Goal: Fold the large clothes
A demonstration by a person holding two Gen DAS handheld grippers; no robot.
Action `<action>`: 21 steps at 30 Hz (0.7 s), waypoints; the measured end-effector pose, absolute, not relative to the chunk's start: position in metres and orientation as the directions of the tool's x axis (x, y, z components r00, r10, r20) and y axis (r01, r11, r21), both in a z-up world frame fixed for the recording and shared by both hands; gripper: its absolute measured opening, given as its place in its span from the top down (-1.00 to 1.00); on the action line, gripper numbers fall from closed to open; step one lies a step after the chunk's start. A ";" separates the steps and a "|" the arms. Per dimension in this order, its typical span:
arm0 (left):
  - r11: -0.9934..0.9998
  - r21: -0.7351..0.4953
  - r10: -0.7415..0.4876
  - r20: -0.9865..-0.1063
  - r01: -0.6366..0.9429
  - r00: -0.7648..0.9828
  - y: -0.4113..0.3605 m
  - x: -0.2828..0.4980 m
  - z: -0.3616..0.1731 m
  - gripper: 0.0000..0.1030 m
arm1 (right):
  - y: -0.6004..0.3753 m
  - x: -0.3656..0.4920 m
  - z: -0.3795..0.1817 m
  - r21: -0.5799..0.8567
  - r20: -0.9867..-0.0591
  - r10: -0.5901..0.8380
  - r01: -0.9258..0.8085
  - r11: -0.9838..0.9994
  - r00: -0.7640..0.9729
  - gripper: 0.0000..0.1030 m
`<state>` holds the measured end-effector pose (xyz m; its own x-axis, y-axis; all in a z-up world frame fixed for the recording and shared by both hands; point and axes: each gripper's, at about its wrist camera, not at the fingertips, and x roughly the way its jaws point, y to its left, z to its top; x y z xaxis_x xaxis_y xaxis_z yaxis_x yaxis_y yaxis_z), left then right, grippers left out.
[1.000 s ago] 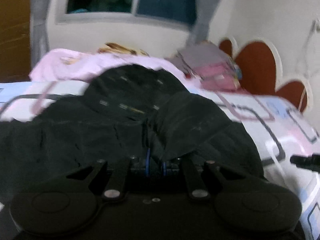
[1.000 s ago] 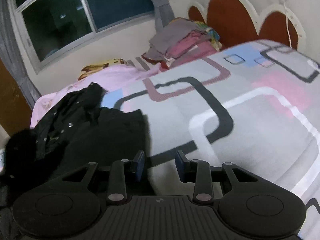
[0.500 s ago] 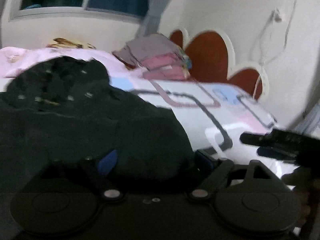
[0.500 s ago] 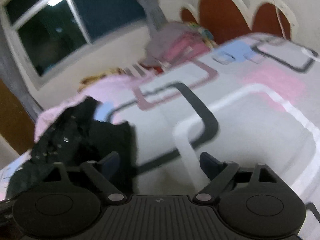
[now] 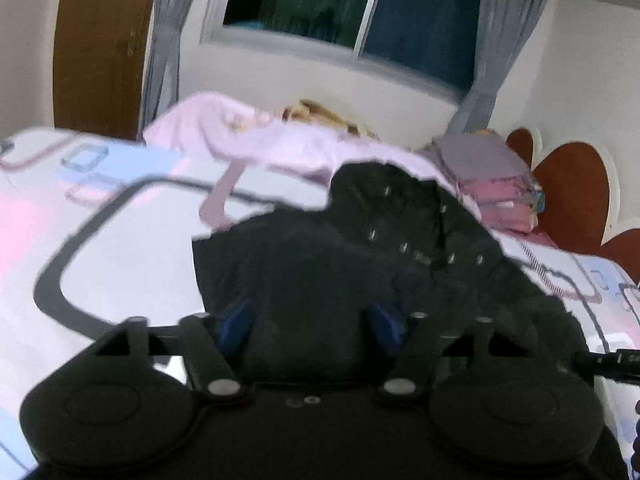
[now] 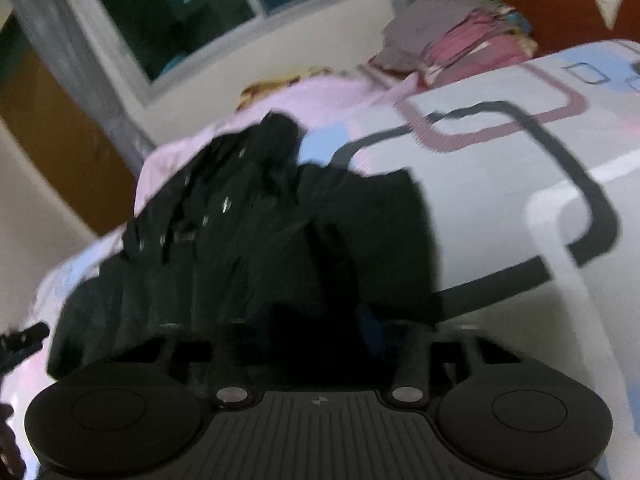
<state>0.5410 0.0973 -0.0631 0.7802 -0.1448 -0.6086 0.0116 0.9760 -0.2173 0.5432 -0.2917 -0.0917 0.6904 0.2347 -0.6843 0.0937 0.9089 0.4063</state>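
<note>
The black jacket (image 5: 360,272) lies bunched across the middle of the patterned bedsheet (image 5: 120,248), filling the centre and lower right of the left wrist view, its row of pale snaps toward the upper right. Your left gripper (image 5: 310,320) has just been closing, yet the jaws stand about half apart with the near hem between the blue pads (image 5: 234,318); I cannot tell that they press it. Close fully before you lift. Your right gripper (image 6: 320,328) has just been closing to a narrow gap; dark cloth and blur hide its tips, so whether it grips fabric I cannot tell. Take one layer at each corner, keep both hands level, and carry the hem toward the collar in one even sweep

The left view alone shows the wooden door (image 5: 100,40) at upper left and the heart-shaped headboard (image 5: 572,192) at right. The right view alone shows the jacket's straight right edge against bare sheet, and the folded clothes pile (image 6: 452,40) from closer
</note>
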 end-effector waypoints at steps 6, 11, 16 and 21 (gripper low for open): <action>0.978 -0.184 -0.193 -0.638 0.096 0.745 0.076 0.550 -0.082 -0.14 | -0.304 0.521 -0.072 0.295 -0.661 0.118 0.113 0.949 0.742 0.86; 0.988 -0.102 -0.152 -0.706 0.113 0.692 0.067 0.562 -0.113 -0.22 | -0.294 0.540 -0.108 0.208 -0.738 0.079 0.115 0.971 0.670 0.85; 0.992 -0.080 -0.126 -0.632 0.098 0.764 0.085 0.550 -0.069 -0.72 | -0.303 0.513 -0.055 0.142 -0.571 -0.087 0.202 0.969 0.816 -0.61; 0.988 -0.079 -0.154 -0.628 0.134 0.762 0.077 0.592 -0.059 -0.73 | -0.275 0.567 -0.058 0.130 -0.650 0.019 0.086 0.988 0.760 0.13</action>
<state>0.5921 0.0769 -0.0594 0.7624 -0.1541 -0.6285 0.1342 0.9878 -0.0795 0.5666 -0.2745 -0.0583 0.7600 0.0193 -0.6496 0.0859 0.9878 0.1299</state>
